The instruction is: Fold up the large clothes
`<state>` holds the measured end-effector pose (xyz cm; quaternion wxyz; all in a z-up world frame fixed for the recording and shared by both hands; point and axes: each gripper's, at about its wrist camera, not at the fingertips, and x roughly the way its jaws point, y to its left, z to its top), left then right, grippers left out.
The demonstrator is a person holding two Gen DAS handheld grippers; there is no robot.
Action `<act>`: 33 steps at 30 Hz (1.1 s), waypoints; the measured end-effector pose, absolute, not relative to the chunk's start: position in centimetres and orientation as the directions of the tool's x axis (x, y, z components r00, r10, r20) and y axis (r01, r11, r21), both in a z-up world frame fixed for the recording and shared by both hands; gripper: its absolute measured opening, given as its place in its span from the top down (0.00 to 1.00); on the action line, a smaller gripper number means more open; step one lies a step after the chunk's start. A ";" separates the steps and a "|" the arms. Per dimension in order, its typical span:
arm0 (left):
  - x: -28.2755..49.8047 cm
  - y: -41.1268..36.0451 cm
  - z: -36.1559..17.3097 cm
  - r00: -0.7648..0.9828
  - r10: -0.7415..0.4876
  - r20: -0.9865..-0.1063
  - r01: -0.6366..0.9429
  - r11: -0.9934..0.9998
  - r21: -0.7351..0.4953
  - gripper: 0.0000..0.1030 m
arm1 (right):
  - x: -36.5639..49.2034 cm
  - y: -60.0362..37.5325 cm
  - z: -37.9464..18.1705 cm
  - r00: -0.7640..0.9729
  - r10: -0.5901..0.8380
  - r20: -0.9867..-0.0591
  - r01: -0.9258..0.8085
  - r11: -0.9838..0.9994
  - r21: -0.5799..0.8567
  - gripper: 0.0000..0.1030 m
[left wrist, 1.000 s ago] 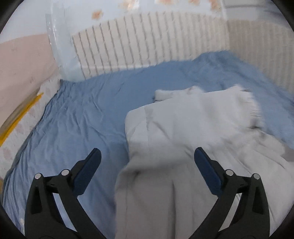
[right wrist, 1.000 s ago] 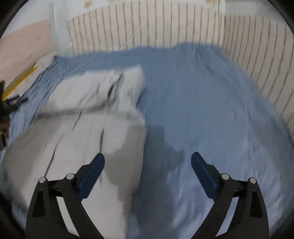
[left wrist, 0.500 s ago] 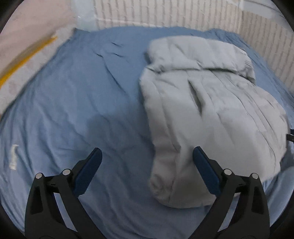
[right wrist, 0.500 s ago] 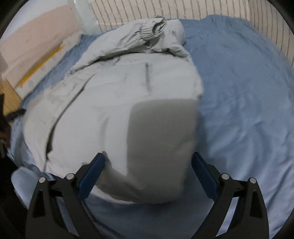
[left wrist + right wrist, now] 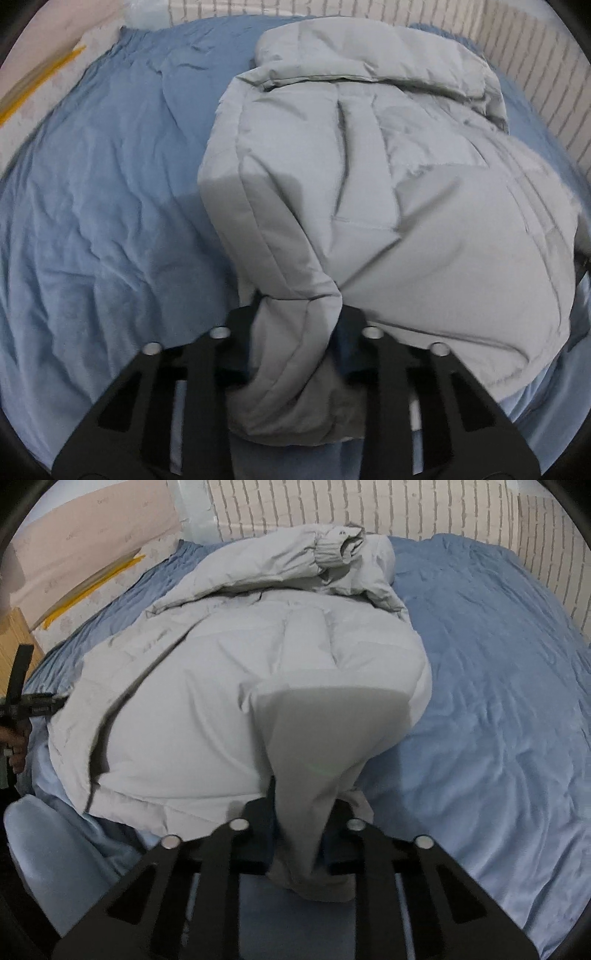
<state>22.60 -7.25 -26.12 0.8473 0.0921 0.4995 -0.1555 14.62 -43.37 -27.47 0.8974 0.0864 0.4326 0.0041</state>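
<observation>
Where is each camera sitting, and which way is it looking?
Left wrist view: sits on the left tool, looks forward over the puffy grey padded jacket on the blue bedsheet; its black fingers pinch the jacket's near edge.
Right wrist view: sits on the right tool, facing the striped wall; its fingers pinch the jacket's other near corner, and a hand shows far left.
Both share jacket, sheet and wall.
</observation>
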 end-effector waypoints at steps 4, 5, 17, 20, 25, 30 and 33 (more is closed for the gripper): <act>20.9 -7.5 -24.6 0.480 -0.145 -0.865 0.369 0.928 0.049 0.91 | 14.5 -44.3 -24.6 0.656 0.108 -0.747 0.058 0.980 0.192 0.90; 20.6 -7.4 -23.9 0.491 -0.149 -0.858 0.363 0.931 0.046 0.92 | 14.4 -44.5 -23.4 0.667 0.110 -0.737 0.043 0.982 0.185 0.90; 15.9 -7.2 -14.8 0.615 -0.149 -0.774 0.354 0.930 0.102 0.93 | 11.7 -45.1 -13.5 0.753 0.102 -0.650 -0.018 0.991 0.135 0.91; 16.3 -6.5 -13.7 0.606 -0.147 -0.782 0.330 0.941 0.079 0.94 | 11.4 -45.0 -12.3 0.763 0.111 -0.636 -0.026 0.990 0.142 0.91; 16.7 -5.3 -11.4 0.620 -0.162 -0.767 0.337 0.939 0.074 0.94 | 9.9 -44.8 -10.8 0.783 0.124 -0.610 -0.049 0.989 0.139 0.91; 18.1 -5.1 -9.1 0.606 -0.203 -0.769 0.395 0.916 0.070 0.94 | 8.8 -45.2 -9.8 0.783 0.146 -0.605 -0.080 0.988 0.135 0.91; 17.9 -4.2 -7.0 0.604 -0.259 -0.753 0.447 0.893 0.052 0.94 | 8.2 -45.8 -8.1 0.795 0.143 -0.590 -0.098 0.989 0.108 0.91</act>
